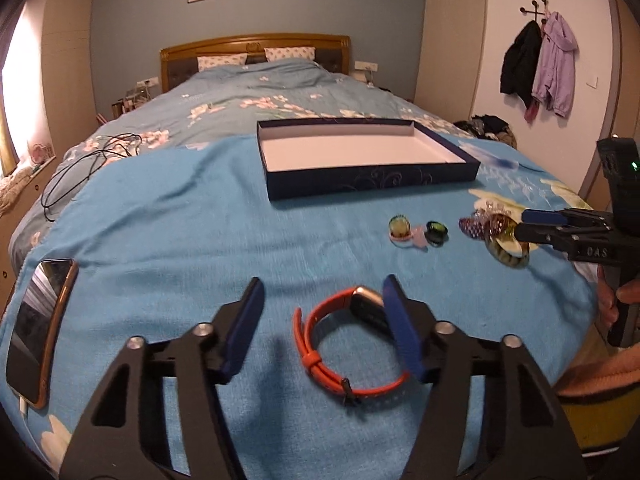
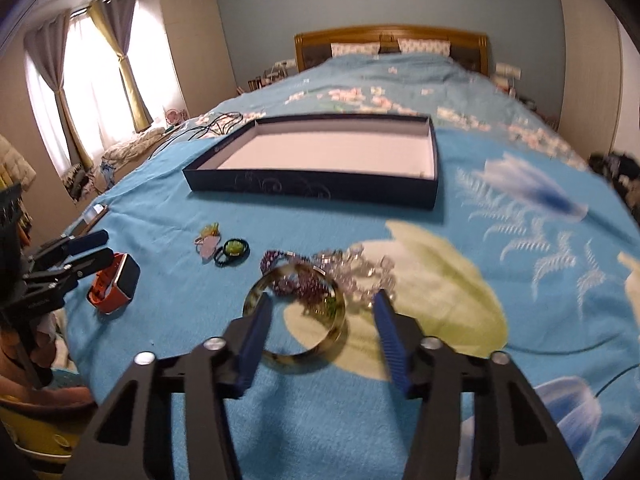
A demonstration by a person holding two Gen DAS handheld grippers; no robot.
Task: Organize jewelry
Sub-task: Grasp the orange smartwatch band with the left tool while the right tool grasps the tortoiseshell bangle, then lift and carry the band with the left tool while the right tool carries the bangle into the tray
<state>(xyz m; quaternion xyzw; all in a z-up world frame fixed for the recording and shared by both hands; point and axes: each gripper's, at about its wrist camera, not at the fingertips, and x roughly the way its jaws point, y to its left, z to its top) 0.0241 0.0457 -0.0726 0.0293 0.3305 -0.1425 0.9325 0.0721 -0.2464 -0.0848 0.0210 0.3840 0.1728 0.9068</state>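
The opening pick-ups are in hand: nothing lies yet in the shallow dark box [image 1: 372,178], which sits on the bed [image 1: 160,220] at twelve o'clock from both tools, white inside and bare

The left tool [image 1: 324,292] is held about half open over the orange watch [image 1: 352,344]. Its right finger is set against the watch face, while the left finger stands well clear at nine o'clock, so no grip is made yet. The right tool [image 2: 322,302] is likewise about half open, straddling the mottled bangle [image 2: 296,320]; its left finger is at the bangle's rim, its right finger apart from it. Whether that rim is actually touched cannot be told through the blur

Judged from this, the next move calls for each tool to be closed on its piece, then lifted and carried forward to the box

Only the left view shows the phone [image 1: 38,332] at nine o'clock, the cable [image 1: 92,160] and the coats [image 1: 540,68] on the wall. Only the right view shows the curtained window [image 2: 88,72], the clear beads [image 2: 360,268] and the purple beads [image 2: 296,284] tangled at the bangle's far side. The two small ornaments [image 2: 228,250] appear in both
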